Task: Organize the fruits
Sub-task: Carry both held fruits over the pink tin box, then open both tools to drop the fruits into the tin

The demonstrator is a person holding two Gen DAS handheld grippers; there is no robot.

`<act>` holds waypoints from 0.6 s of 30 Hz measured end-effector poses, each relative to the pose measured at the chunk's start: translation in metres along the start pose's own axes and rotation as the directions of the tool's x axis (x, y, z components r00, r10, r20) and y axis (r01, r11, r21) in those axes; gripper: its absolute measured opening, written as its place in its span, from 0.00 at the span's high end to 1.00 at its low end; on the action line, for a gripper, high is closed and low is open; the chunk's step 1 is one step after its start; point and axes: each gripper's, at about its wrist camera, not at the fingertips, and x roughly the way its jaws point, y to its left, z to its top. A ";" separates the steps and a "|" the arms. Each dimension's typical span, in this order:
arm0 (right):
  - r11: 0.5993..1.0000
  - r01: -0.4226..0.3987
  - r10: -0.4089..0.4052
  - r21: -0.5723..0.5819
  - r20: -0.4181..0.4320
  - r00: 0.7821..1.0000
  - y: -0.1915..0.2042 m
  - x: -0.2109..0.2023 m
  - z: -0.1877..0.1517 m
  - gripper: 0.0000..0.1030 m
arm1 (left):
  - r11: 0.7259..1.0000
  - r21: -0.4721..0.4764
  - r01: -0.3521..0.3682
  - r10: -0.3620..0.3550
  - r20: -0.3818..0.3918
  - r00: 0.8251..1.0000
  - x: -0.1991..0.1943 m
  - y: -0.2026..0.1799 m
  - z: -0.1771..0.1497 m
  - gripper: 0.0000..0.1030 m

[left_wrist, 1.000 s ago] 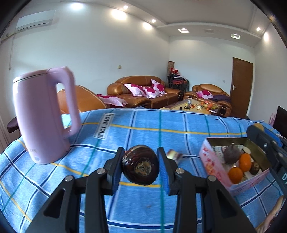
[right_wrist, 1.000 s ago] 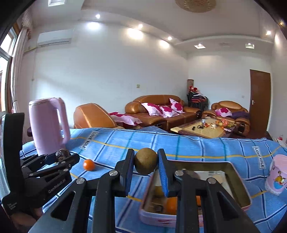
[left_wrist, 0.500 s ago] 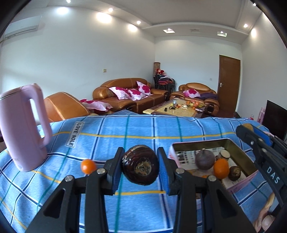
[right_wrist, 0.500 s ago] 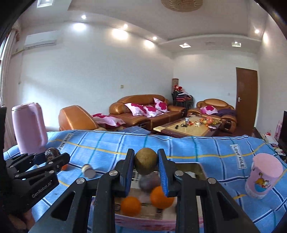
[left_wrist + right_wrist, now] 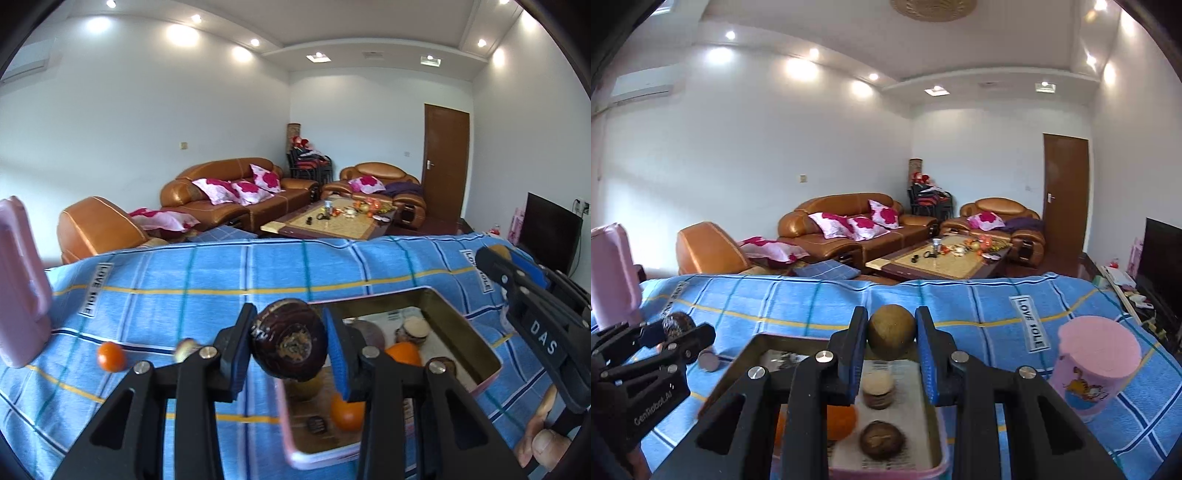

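You are holding a dark fruit (image 5: 289, 339) in the left jaws and a brown fruit (image 5: 891, 329) in the right, both hanging over the tin (image 5: 738, 360) near the table's front edge, right gripper (image 5: 891, 343) nearer its middle.

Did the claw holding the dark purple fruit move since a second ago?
Yes. The left claw with the dark purple fruit swung to the right: the pink kettle slid to the left edge, and the tin now sits just behind the claw.

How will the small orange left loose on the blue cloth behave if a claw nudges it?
The small orange looks round and smooth, so it will probably roll. The blue cloth is soft and creased, which may slow it. It looks light, so a nudge would likely shift it.
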 end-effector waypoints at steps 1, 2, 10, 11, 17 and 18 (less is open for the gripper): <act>1.000 0.007 -0.007 0.007 -0.002 1.000 -0.004 0.001 0.001 0.73 | 1.000 0.001 0.007 -0.007 -0.004 1.000 0.002 -0.004 0.000 0.62; 1.000 0.010 -0.010 0.021 -0.007 1.000 -0.009 0.004 0.002 0.73 | 1.000 0.002 0.016 -0.016 -0.011 1.000 0.005 -0.009 0.000 0.62; 0.996 -0.017 0.024 0.084 -0.081 0.996 -0.020 0.025 -0.001 0.72 | 0.998 -0.009 0.069 -0.069 -0.061 0.996 0.023 -0.033 -0.006 0.62; 0.997 -0.014 0.021 0.079 -0.088 0.996 -0.019 0.027 -0.001 0.72 | 0.998 -0.004 0.071 -0.071 -0.066 0.995 0.025 -0.035 -0.008 0.62; 0.998 -0.024 0.034 0.066 -0.161 0.986 -0.014 0.042 -0.008 0.72 | 0.997 0.002 0.079 -0.079 -0.083 0.993 0.029 -0.034 -0.010 0.62; 0.997 -0.035 0.046 0.067 -0.183 0.982 -0.013 0.046 -0.010 0.72 | 0.997 0.003 0.082 -0.081 -0.088 0.993 0.029 -0.034 -0.010 0.62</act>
